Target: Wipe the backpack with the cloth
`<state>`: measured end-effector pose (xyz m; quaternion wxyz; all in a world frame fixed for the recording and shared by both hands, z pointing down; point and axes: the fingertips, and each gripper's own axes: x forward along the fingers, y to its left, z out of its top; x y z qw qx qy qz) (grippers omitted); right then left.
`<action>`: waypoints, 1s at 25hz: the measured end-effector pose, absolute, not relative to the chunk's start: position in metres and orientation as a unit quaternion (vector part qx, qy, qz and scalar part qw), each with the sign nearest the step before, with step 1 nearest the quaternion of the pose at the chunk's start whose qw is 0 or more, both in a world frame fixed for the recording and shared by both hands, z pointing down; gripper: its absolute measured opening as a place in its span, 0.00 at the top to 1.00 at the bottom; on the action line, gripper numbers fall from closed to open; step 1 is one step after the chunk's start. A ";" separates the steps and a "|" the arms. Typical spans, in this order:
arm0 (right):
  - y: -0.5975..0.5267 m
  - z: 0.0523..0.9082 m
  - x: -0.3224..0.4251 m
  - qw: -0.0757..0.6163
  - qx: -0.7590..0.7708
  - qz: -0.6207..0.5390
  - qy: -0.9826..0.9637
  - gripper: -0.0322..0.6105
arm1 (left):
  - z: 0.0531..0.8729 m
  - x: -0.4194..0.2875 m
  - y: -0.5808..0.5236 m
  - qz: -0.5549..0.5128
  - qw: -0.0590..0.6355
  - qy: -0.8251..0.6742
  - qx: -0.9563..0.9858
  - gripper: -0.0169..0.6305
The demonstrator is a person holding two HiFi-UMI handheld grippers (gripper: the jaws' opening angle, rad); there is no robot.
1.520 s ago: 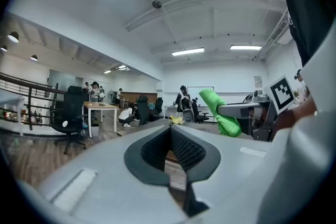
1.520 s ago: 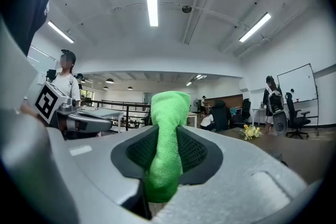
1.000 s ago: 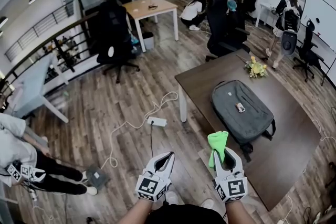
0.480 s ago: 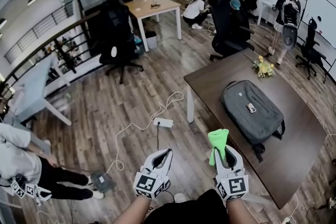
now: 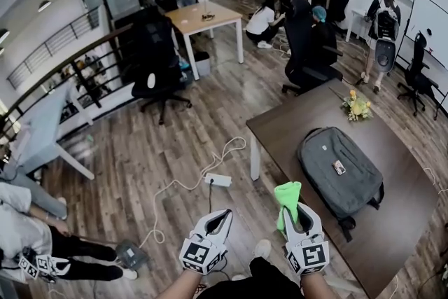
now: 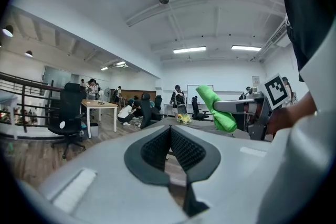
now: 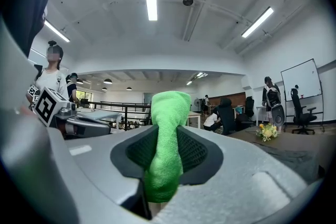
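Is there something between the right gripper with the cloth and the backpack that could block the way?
Nothing visible does. The right gripper, shut on the cloth, is near the edge of the table, and only bare tabletop lies between it and the backpack. The flowers stand beyond the backpack.

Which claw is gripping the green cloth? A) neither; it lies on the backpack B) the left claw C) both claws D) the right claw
D: the right claw is shut on the green cloth, which sticks up from between its jaws; the left claw is shut with nothing in it.
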<state>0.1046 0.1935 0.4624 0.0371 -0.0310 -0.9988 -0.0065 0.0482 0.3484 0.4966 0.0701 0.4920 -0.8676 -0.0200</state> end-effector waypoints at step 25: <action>0.046 0.474 -0.042 0.038 -0.072 0.042 -0.996 0.78 | 0.485 -0.085 0.177 0.026 0.084 -0.855 0.511 0.95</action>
